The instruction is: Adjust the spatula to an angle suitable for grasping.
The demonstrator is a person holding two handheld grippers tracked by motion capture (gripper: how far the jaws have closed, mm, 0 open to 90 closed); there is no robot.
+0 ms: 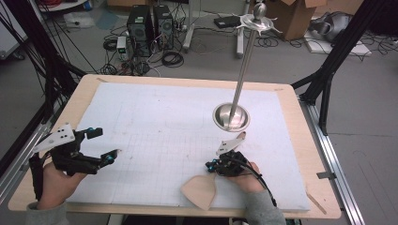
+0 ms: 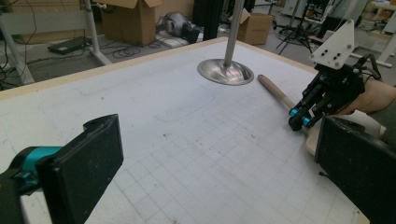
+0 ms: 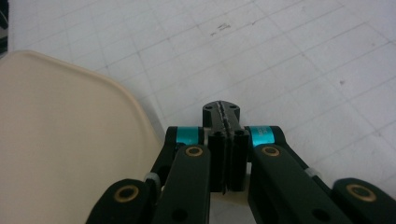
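A pale wooden spatula (image 1: 201, 191) lies flat on the white gridded mat (image 1: 159, 122), its blade near the front edge and its handle (image 2: 275, 92) pointing toward a metal stand. My right gripper (image 1: 213, 165) is over the spatula's neck, jaws pressed together, and I see nothing between the pads. In the right gripper view the shut tips (image 3: 225, 112) sit just right of the blade (image 3: 60, 140). My left gripper (image 1: 107, 143) hovers at the mat's left side, wide open and empty; its jaws frame bare mat (image 2: 219, 163). The right gripper (image 2: 299, 122) shows beyond them.
A polished metal stand with a round dished base (image 1: 231, 117) and a tall pole topped by hooks (image 1: 257, 21) rises at the mat's right centre. The wooden table edge (image 1: 324, 187) borders the mat. Cables, computers and boxes lie on the floor behind.
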